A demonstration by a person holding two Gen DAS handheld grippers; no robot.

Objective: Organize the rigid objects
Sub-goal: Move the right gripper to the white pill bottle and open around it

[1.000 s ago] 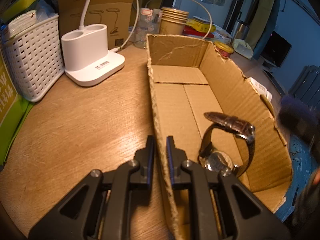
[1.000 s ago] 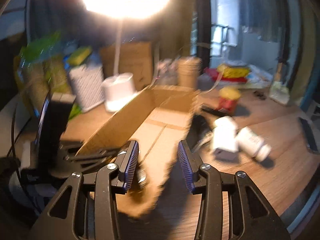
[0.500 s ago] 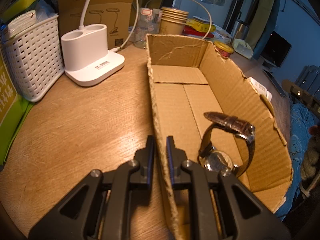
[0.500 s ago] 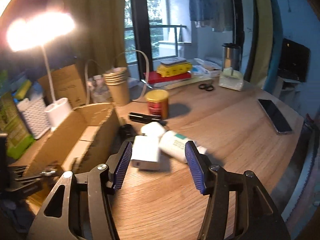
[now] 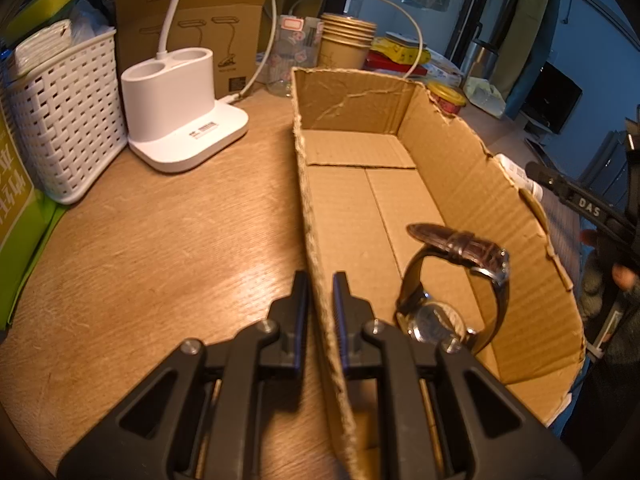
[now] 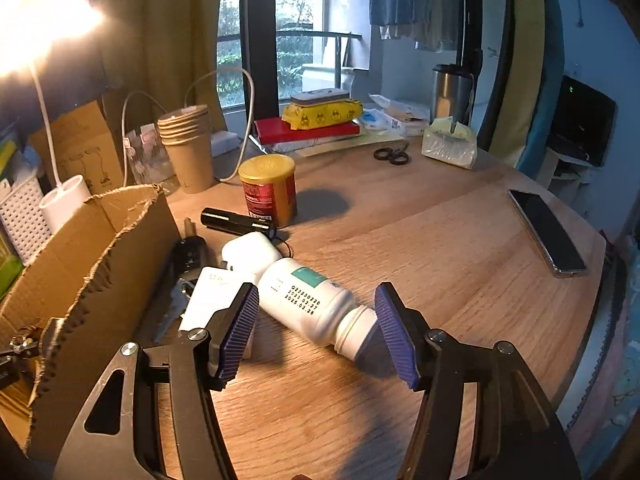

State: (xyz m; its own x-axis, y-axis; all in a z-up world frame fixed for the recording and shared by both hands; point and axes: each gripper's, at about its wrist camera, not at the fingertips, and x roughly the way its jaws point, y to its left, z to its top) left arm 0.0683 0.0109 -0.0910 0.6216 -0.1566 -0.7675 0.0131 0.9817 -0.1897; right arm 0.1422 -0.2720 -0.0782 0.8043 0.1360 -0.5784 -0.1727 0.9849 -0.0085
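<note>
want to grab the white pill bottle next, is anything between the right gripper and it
Nothing visible blocks it. The right gripper is open, its fingers either side of the white bottle lying on the table. The white box and white case touch the bottle's far end, so they may shift.

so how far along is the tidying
Early. Done: only the watch lies in the cardboard box. In hand: the left claw pinches the box wall; the right claw, open, hovers around the white bottle. Left: bottle, white case, white box, black stick.
</note>
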